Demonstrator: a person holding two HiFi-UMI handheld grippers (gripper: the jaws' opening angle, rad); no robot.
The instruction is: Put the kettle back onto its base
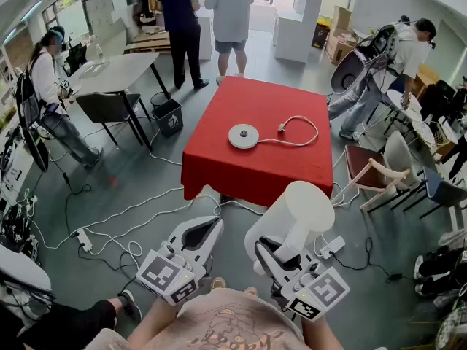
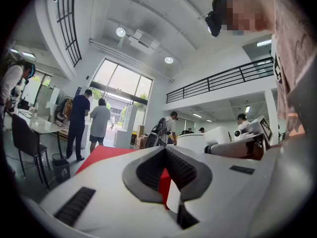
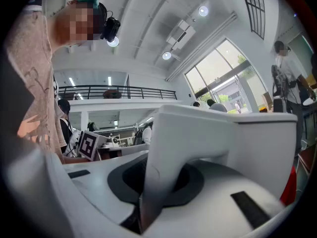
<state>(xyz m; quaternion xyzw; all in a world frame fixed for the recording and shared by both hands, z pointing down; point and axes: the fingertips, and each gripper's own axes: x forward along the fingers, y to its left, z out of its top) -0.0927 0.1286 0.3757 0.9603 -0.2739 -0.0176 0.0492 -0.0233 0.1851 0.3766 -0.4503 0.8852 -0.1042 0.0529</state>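
Evidently the job is barely started. The red table (image 1: 255, 168) stands far ahead across the floor, and no kettle is on it yet. The white kettle (image 1: 298, 211) is off the ground, near the person and right of centre, well apart from the table. The right gripper (image 1: 273, 254) carries it, fingers clamped narrow on its handle. The left gripper (image 1: 208, 230) is just left of the kettle, fingers together on nothing. The round white base (image 1: 243, 135) lies bare at the table's middle, its cord (image 1: 317, 131) looping off to the right. What is left — bring the kettle to the table and lower it onto the base. Count — one red table, one kettle, two grippers, one base, one cord.
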